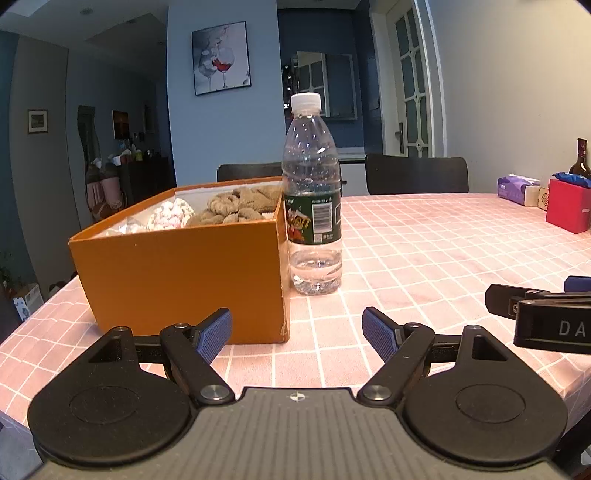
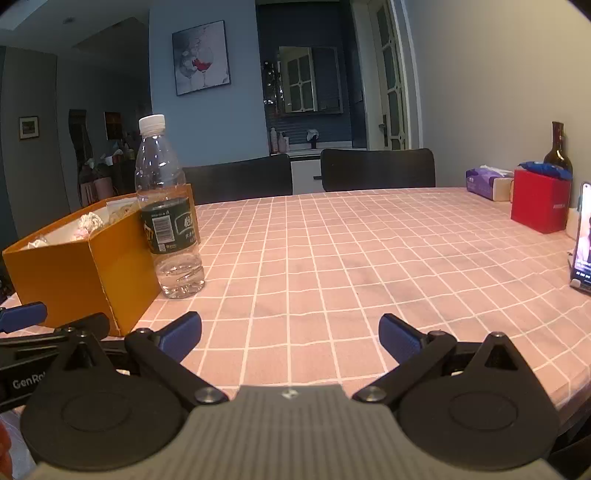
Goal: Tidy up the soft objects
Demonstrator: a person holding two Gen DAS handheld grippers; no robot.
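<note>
Water bottle [image 1: 313, 206] touching orange box [image 1: 177, 277] corner. Left gripper [image 1: 297, 330], right gripper [image 2: 290, 334]: wide open, empty. Phone [image 2: 583, 240]: right view only.

Both views are dim and cool-toned, with a bluish cast on the walls and soft, even light from above; recessed ceiling lights [image 1: 85, 11] glow faintly at far left. The pink checked tablecloth [image 1: 424, 251] shows only weak, diffuse shadows, and the water bottle [image 1: 312, 195] catches small glints. Fisheye distortion bends the door frame [image 1: 428, 74] and table edges, the corners are vignetted black, and far objects look soft and grainy.
</note>
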